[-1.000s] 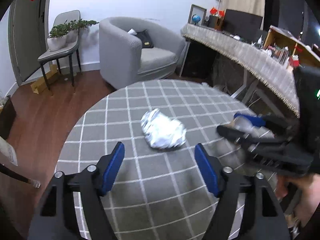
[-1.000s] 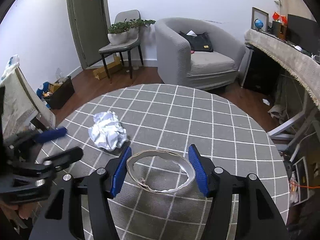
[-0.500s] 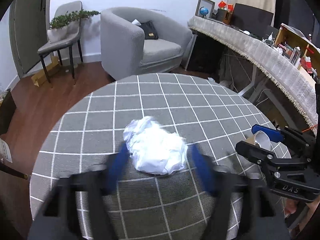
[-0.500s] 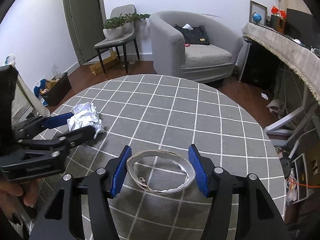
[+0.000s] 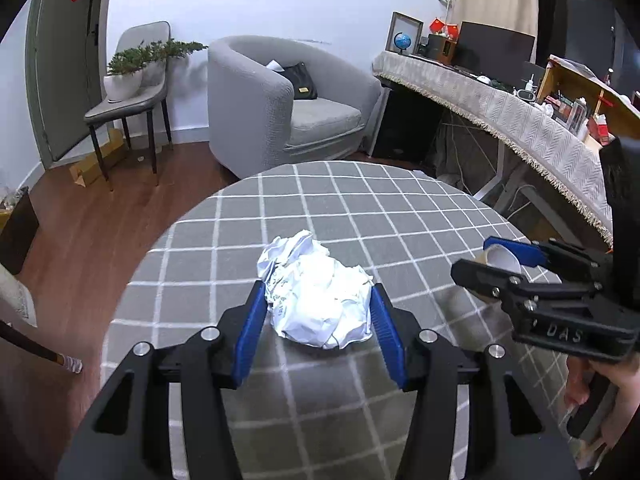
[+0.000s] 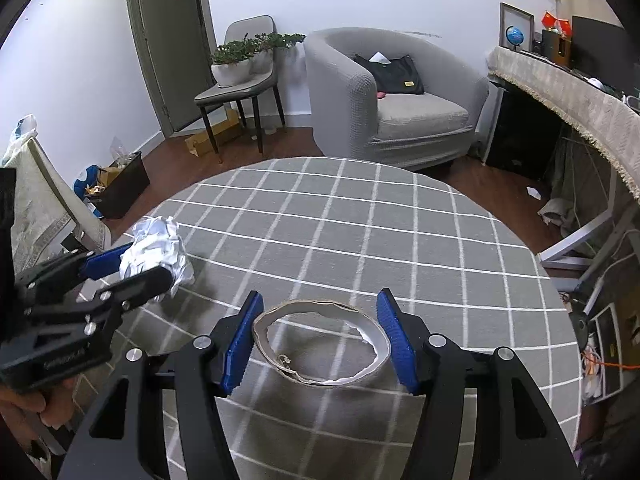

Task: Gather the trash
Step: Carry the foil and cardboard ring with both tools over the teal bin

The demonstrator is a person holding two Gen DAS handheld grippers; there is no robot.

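Observation:
A crumpled ball of white paper (image 5: 320, 300) sits between the blue pads of my left gripper (image 5: 318, 320), which is shut on it over the round grey checked table (image 5: 360, 208). It also shows in the right wrist view (image 6: 156, 252), held in the left gripper (image 6: 132, 268). My right gripper (image 6: 318, 336) is shut on a torn paper cup (image 6: 320, 344) with its open rim facing the camera. In the left wrist view the right gripper (image 5: 500, 260) stands at the right with the cup (image 5: 502, 259) between its fingers.
A grey armchair (image 6: 392, 96) with a black bag stands behind the table. A chair with a potted plant (image 6: 240, 64) stands by the door. A long cloth-covered desk (image 5: 500, 100) runs along the right. A dark bin (image 6: 116, 188) sits on the wooden floor at the left.
My left gripper moved forward over the paper ball and closed its pads on it. My right gripper has held the cup throughout.

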